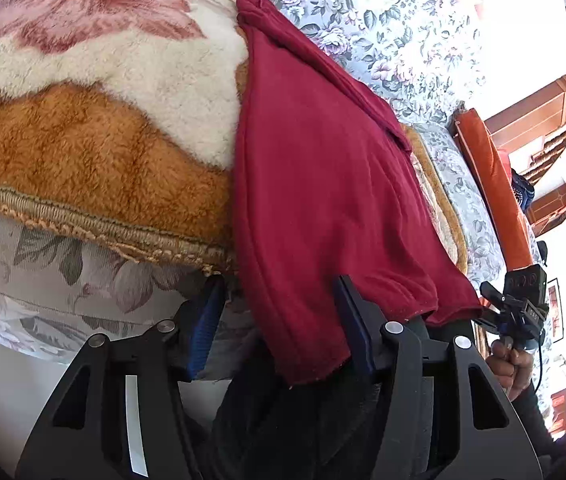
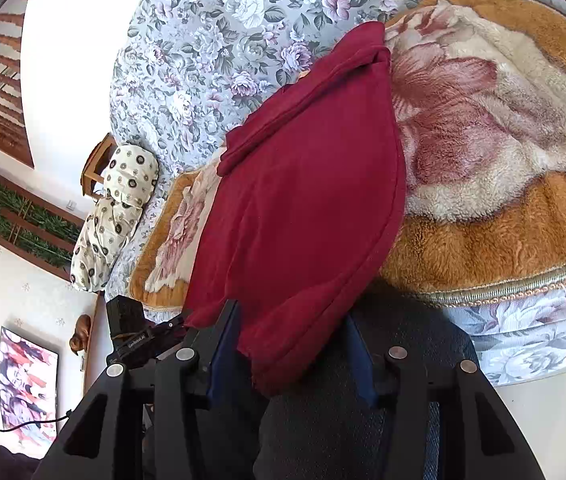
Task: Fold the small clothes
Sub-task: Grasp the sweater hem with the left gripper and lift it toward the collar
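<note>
Floral bedding (image 1: 383, 20) and a fuzzy orange blanket (image 1: 83, 152) lie ahead of both my tools. My left gripper (image 1: 283, 320) and right gripper (image 2: 291, 344) each stand half apart with the red garment's (image 1: 315, 168) near hem draped between the fingers; I cannot tell if either pinches it.

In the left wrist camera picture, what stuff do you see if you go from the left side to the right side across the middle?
Fluffy orange and white blanket → dark red garment → flowery bedsheet → orange cushion → wooden frames at the far right.
</note>
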`<state>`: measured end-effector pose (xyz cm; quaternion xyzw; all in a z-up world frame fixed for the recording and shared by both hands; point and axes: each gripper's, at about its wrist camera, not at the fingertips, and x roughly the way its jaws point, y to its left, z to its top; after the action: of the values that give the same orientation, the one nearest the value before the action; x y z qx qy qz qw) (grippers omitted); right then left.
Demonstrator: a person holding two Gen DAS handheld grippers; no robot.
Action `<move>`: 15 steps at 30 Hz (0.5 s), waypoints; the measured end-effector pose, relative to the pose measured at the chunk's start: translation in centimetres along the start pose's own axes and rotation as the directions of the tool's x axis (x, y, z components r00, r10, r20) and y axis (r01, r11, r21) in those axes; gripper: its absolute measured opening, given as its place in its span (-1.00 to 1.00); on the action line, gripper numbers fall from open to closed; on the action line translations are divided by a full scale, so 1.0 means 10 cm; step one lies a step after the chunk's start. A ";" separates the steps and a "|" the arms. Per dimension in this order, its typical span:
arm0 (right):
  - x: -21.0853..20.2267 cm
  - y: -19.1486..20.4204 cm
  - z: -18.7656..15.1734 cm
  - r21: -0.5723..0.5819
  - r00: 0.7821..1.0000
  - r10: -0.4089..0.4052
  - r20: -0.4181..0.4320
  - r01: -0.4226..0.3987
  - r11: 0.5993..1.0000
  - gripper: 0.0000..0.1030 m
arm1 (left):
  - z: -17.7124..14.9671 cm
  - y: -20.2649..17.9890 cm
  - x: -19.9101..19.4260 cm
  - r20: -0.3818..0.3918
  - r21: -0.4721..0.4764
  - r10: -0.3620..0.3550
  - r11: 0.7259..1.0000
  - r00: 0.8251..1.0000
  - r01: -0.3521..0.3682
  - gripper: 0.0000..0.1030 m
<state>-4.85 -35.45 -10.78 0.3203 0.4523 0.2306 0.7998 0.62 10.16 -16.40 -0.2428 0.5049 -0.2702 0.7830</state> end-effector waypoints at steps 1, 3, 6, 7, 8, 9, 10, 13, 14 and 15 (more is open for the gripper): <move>0.01 0.02 0.01 -0.017 1.000 -0.015 -0.005 0.015 1.000 -0.11 | 0.01 -0.03 0.02 0.000 0.007 0.005 1.000 1.000 -0.005 0.05; 0.03 0.05 0.02 -0.052 0.998 -0.059 -0.015 0.058 0.997 -0.28 | 0.02 -0.08 0.03 0.000 0.031 0.035 0.999 0.999 -0.035 -0.28; 0.07 0.17 0.00 -0.162 0.985 -0.172 -0.011 0.168 0.972 -0.49 | 0.00 -0.17 -0.02 0.019 0.076 0.056 0.995 0.998 -0.058 -0.70; 0.07 0.22 -0.02 -0.198 0.980 -0.200 -0.001 0.196 0.960 -0.50 | 0.00 -0.21 -0.03 0.026 0.096 0.070 0.993 0.997 -0.072 -0.73; 0.08 0.24 -0.04 -0.226 0.975 -0.222 0.010 0.219 0.949 -0.54 | 0.00 -0.25 -0.03 0.031 0.110 0.081 0.990 0.996 -0.084 -0.83; 0.08 0.26 -0.06 -0.251 0.970 -0.242 0.022 0.239 0.938 -0.63 | 0.00 -0.28 -0.04 0.038 0.127 0.093 0.987 0.995 -0.098 -0.86; 0.08 0.29 -0.08 -0.275 0.966 -0.256 0.037 0.256 0.927 -0.73 | 0.00 -0.33 -0.06 0.050 0.148 0.108 0.982 0.993 -0.115 -0.87; 0.00 0.39 -0.12 -0.327 0.964 -0.254 0.077 0.265 0.907 -0.88 | -0.01 -0.42 -0.13 0.075 0.183 0.111 0.975 0.991 -0.123 -0.90; -0.04 0.45 -0.15 -0.359 0.958 -0.269 0.098 0.286 0.888 -0.88 | -0.03 -0.47 -0.17 0.079 0.201 0.103 0.973 0.991 -0.117 -0.90; -0.10 0.53 -0.18 -0.387 0.952 -0.280 0.125 0.307 0.869 -0.89 | -0.04 -0.52 -0.24 0.094 0.217 0.094 0.970 0.991 -0.112 -0.90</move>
<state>-7.31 -31.91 -7.06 0.0839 0.4126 0.1840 0.8882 -1.54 7.92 -11.59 -0.1384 0.4506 -0.2735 0.8385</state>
